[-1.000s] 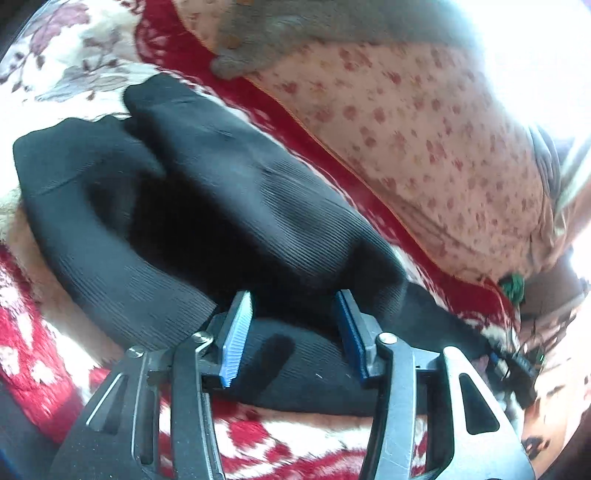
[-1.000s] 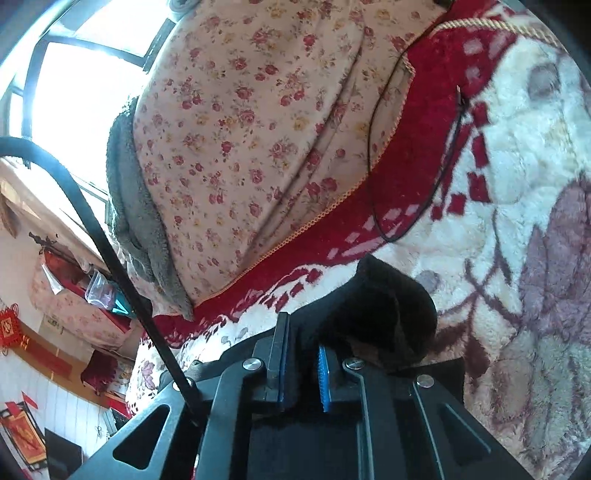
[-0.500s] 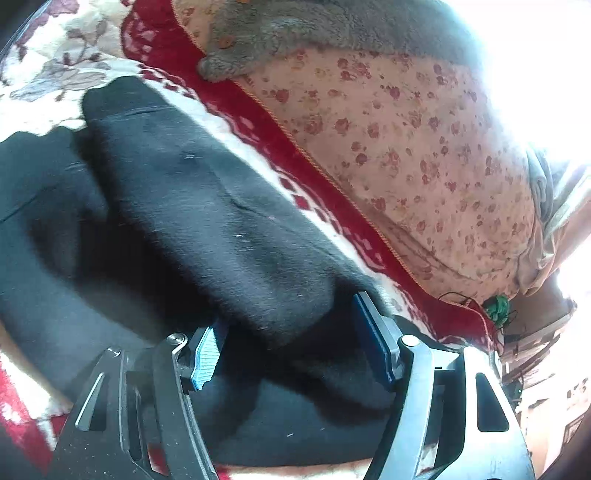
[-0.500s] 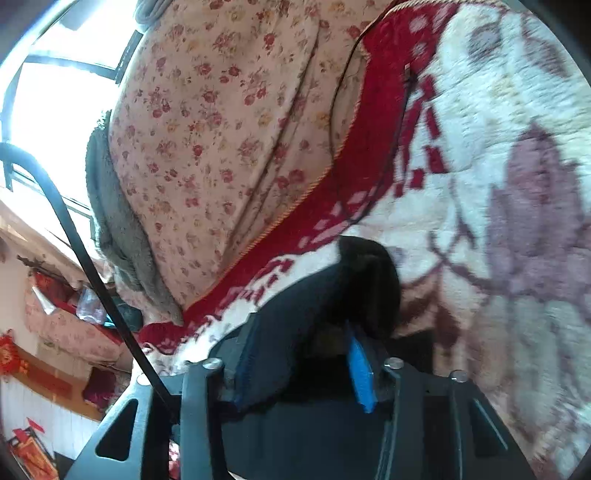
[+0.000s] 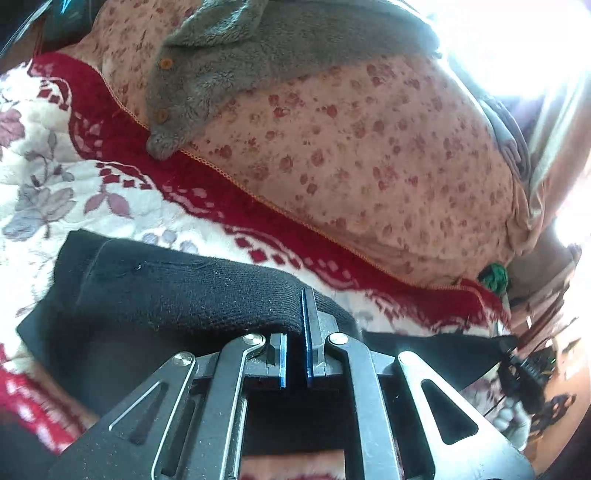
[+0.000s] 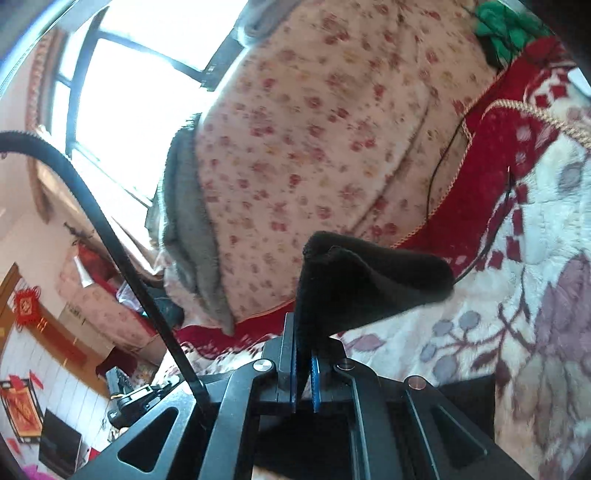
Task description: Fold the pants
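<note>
Pants [image 5: 177, 291]: black.
Blanket [image 5: 110, 206]: white, red border, mauve flowers.
Quilt [image 5: 369, 155]: pink, red florets.
Fleece [image 5: 229, 62]: grey.

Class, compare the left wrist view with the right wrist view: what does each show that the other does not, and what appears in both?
Only the left wrist view shows the grey fleece garment's buttons and the left claw, shut on a fold of the black pants.

Only the right wrist view shows the window, a red wall ornament and the right claw, shut on a raised bunch of the pants.

Both show the pants, the floral pink quilt, the red and white blanket and a green object.
</note>
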